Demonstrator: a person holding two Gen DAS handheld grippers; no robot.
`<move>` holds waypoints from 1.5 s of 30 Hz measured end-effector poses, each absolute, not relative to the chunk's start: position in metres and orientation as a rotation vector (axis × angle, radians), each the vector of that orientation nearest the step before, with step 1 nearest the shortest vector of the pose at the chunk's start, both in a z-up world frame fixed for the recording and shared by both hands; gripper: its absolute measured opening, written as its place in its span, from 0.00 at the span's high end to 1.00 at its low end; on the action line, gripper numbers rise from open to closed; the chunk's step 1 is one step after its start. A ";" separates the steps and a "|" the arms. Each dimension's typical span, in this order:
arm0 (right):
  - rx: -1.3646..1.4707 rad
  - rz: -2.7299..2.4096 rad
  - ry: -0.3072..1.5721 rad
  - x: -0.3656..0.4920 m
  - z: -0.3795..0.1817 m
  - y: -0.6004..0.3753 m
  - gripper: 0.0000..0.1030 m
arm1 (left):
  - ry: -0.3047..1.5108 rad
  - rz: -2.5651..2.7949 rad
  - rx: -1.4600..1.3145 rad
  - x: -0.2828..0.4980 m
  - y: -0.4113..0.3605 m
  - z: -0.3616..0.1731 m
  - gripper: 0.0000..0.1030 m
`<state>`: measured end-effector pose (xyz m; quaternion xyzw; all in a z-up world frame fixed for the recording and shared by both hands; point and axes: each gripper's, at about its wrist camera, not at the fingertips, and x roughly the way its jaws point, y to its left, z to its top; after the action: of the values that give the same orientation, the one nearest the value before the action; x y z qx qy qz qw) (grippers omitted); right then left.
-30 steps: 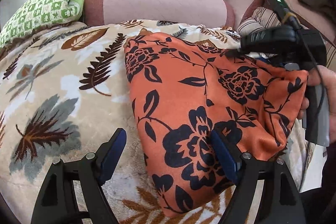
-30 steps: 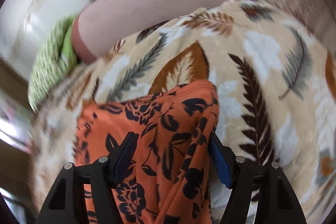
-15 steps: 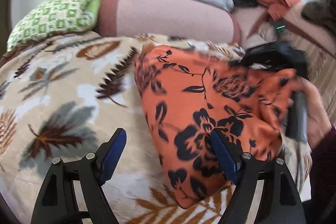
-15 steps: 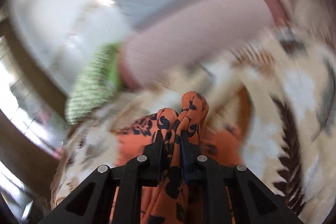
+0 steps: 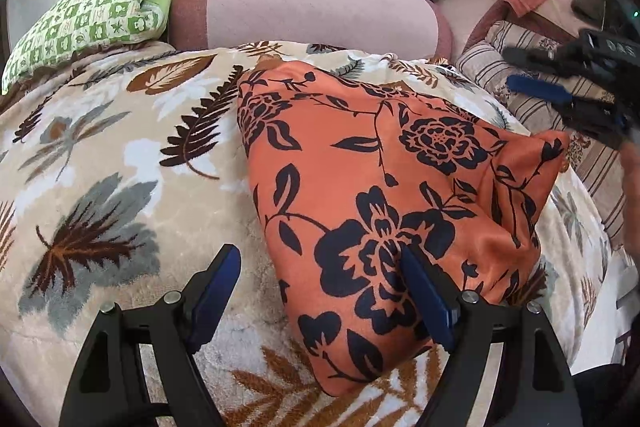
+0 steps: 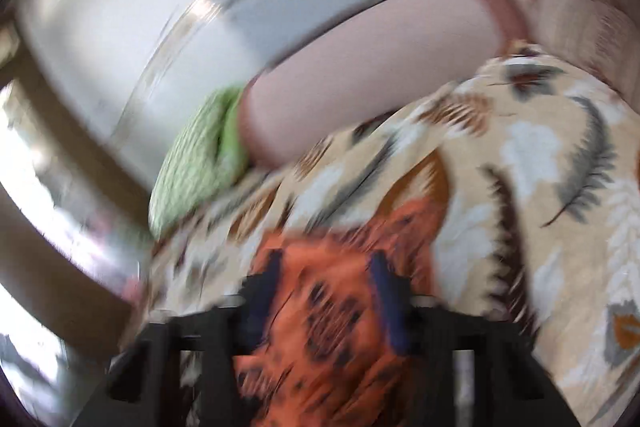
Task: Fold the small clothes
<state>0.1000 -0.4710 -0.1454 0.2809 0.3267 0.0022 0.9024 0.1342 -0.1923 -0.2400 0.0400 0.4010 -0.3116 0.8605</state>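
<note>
Orange black-flowered garment (image 5: 384, 187) lies folded on the leaf-print blanket (image 5: 100, 167); left tool (image 5: 320, 291) gapes wide, right tool (image 6: 326, 291) has just parted, clear of the cloth.

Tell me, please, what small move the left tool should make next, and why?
Probably close the left tool on the near left edge of the orange floral garment. Its open jaws straddle that edge, while the right tool, jaws just opening with nothing between them, is clear of the cloth.

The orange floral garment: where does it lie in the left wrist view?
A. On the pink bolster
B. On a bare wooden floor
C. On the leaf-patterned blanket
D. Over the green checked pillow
C: the orange floral garment lies flat on the leaf-patterned blanket, well short of the pink bolster.
</note>
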 end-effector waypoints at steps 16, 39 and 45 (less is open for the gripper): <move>0.510 -0.128 0.948 0.087 -0.192 -0.442 0.70 | 1.022 -0.717 0.176 0.129 -0.208 -0.268 0.00; 0.505 0.037 1.088 0.252 -0.216 -0.401 0.72 | 1.075 -0.743 0.089 0.164 -0.187 -0.267 0.00; 0.457 -0.040 1.017 0.167 -0.177 -0.423 0.71 | 1.023 -0.717 0.049 0.163 -0.175 -0.249 0.00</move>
<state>0.1668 -0.4226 -0.1768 0.2170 0.4824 -0.0190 0.8484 0.1626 -0.1751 -0.2495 0.0227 0.4790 -0.3355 0.8108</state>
